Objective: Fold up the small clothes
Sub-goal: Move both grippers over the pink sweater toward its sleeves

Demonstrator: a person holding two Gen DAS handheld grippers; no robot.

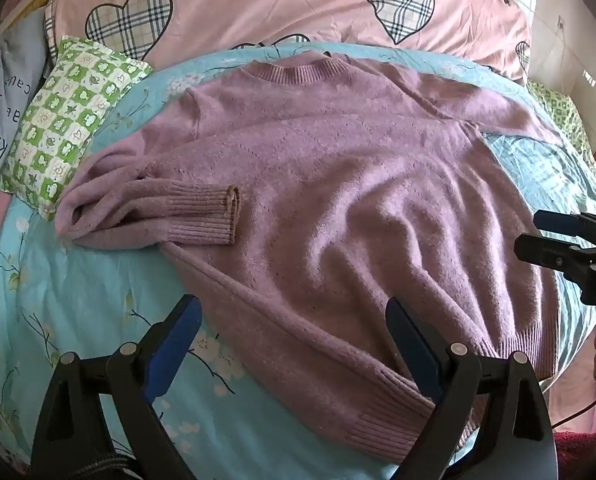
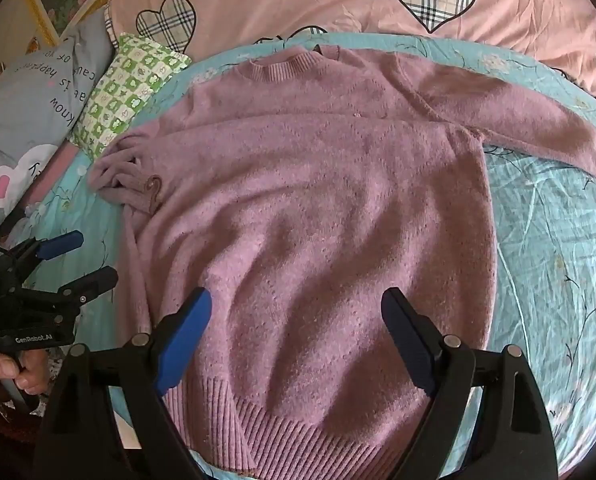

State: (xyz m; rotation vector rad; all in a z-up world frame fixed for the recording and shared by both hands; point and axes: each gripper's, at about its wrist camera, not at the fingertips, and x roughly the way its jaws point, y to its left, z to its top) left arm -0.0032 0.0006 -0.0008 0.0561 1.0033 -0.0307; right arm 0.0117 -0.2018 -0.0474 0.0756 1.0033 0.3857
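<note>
A mauve knit sweater [image 1: 338,184] lies flat, front up, on a light-blue floral sheet [image 1: 58,300]; it also shows in the right wrist view [image 2: 318,208]. Its left sleeve is folded in, with the ribbed cuff [image 1: 206,216] lying on the chest. Its right sleeve [image 2: 538,128] stretches out to the right. My left gripper [image 1: 294,320] is open and empty above the sweater's lower left hem. My right gripper [image 2: 298,312] is open and empty above the lower hem [image 2: 298,428]. Each gripper shows in the other's view, the right one [image 1: 546,236] and the left one [image 2: 86,256].
A green checked pillow [image 1: 66,120] lies at the sweater's left. A pink duvet with plaid hearts [image 1: 298,0] lies behind the collar. A grey printed pillow [image 2: 42,92] sits at far left. The blue sheet [image 2: 550,260] extends to the sweater's right.
</note>
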